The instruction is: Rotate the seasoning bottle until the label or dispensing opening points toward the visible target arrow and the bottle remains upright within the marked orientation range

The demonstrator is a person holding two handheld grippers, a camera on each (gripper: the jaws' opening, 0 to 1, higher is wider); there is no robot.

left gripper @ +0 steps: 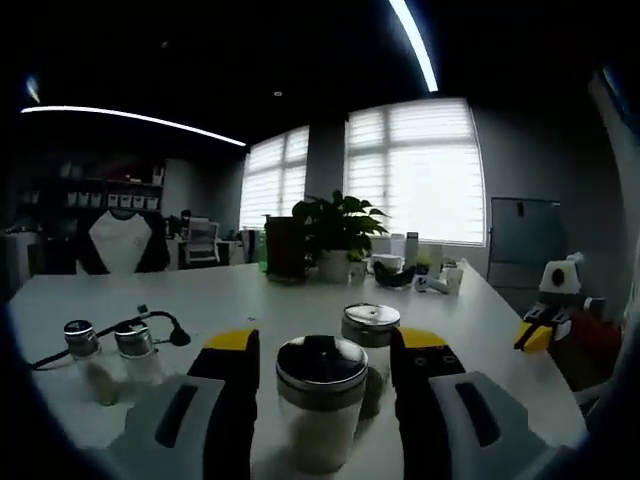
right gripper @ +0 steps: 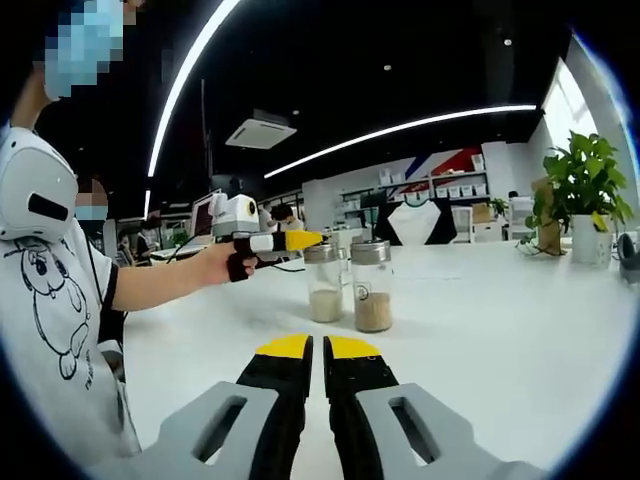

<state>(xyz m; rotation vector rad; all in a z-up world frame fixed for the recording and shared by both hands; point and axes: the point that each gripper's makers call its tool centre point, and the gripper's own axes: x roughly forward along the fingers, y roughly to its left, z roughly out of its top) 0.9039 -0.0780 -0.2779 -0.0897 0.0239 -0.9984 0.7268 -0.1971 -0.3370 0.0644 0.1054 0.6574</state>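
A glass seasoning bottle (left gripper: 320, 400) with a metal lid and pale powder stands upright between the yellow-tipped jaws of my left gripper (left gripper: 325, 345). The jaws straddle it with slim gaps on both sides, so the gripper is open. A second bottle (left gripper: 371, 328) stands just behind it. In the right gripper view the same pair of bottles (right gripper: 323, 285) (right gripper: 372, 285) stands mid-table, with the left gripper (right gripper: 300, 240) held by a hand at the nearer bottle's lid. My right gripper (right gripper: 319, 348) hovers low over the table, shut with nothing in it. It also appears at the far right, the right gripper (left gripper: 537, 335).
Two more shakers (left gripper: 82, 352) (left gripper: 135, 347) stand at the left beside a black cable (left gripper: 160, 322). A potted plant (left gripper: 335, 235) and small items sit at the far end of the white table (left gripper: 250, 290). A person in a white shirt (right gripper: 50, 290) stands at the left.
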